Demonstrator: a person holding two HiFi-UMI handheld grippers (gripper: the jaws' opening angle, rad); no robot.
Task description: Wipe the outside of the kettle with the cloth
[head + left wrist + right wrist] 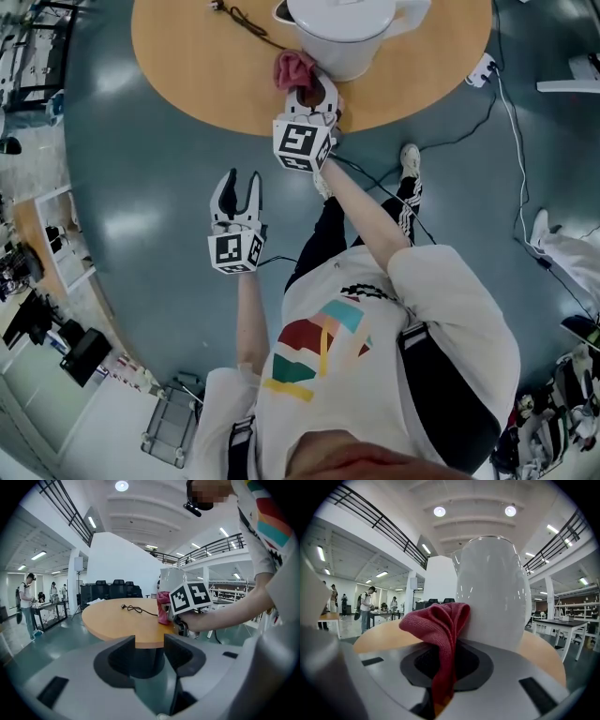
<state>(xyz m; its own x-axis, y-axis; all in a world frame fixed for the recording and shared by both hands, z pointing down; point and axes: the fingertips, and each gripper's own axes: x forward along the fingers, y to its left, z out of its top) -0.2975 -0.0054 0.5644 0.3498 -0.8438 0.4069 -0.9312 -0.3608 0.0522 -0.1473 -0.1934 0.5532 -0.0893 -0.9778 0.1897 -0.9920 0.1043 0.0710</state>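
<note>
- Kettle (342, 37): white, upright on the round wooden worktop (206, 66), near the edge closest to the person. Its handle points toward the right of the head view and its spout toward the left.
- The kettle's top looks covered by its lid, so no view shows what is inside it.
- Cloth (293, 67): red, bunched, raised off the worktop at the kettle's lower side wall. In the right gripper view its folded top appears to lie against the white wall.
- Right gripper (314, 94): closed on the cloth. One hanging fold is pinched between the dark pads, and the rest bulges out above the jaws toward the kettle.
- Left gripper (242, 183): jaws parted, with nothing between them. It is held over the blue-grey floor, short of the worktop's edge and well apart from the kettle. Through the gap, its own view shows only the worktop's rim and pedestal.
- A black cord (248, 23) with a plug lies loose on the worktop, left of the kettle in the head view and apart from the cloth.
</note>
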